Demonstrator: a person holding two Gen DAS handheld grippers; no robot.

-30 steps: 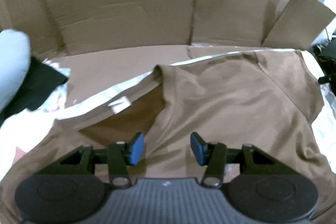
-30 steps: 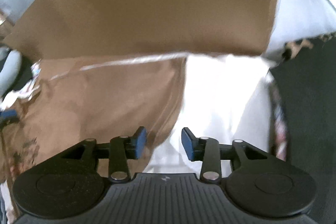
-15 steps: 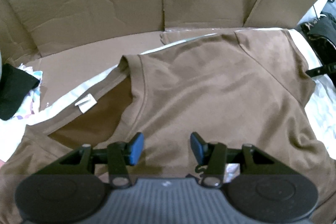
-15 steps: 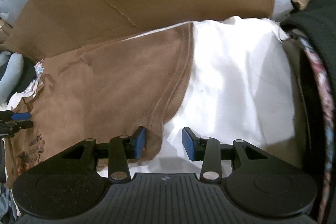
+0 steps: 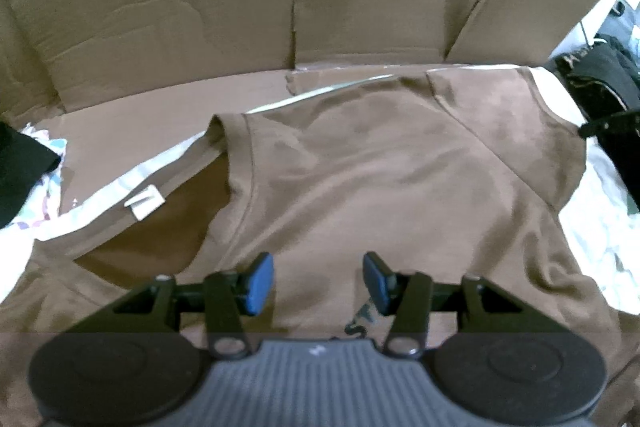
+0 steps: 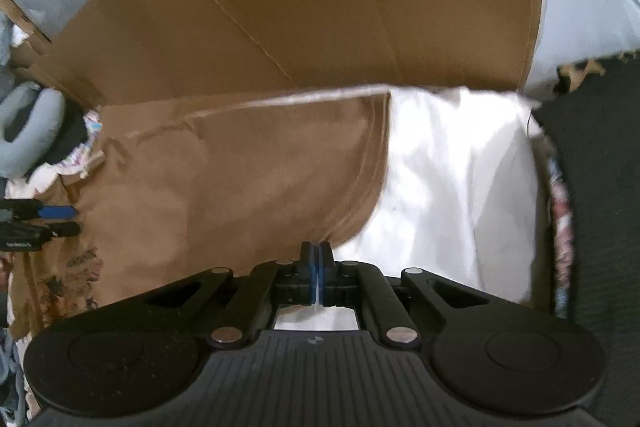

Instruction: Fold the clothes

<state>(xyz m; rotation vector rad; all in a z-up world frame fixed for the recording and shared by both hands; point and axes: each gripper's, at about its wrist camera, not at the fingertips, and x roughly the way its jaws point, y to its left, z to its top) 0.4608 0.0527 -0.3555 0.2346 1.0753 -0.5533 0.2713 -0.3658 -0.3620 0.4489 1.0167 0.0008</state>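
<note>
Right gripper [image 6: 317, 259] pinched on brown T-shirt [image 6: 240, 179] hem; left gripper [image 5: 318, 283] agape over its collar [image 5: 236, 163]

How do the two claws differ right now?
The left claw is open, its blue pads spread apart over the chest of the brown T-shirt and holding nothing. The right claw is shut, pads pressed together at the edge of the T-shirt's sleeve, beside the white sheet; whether it pinches cloth is hard to tell. Both have black frames and blue pads.
</note>
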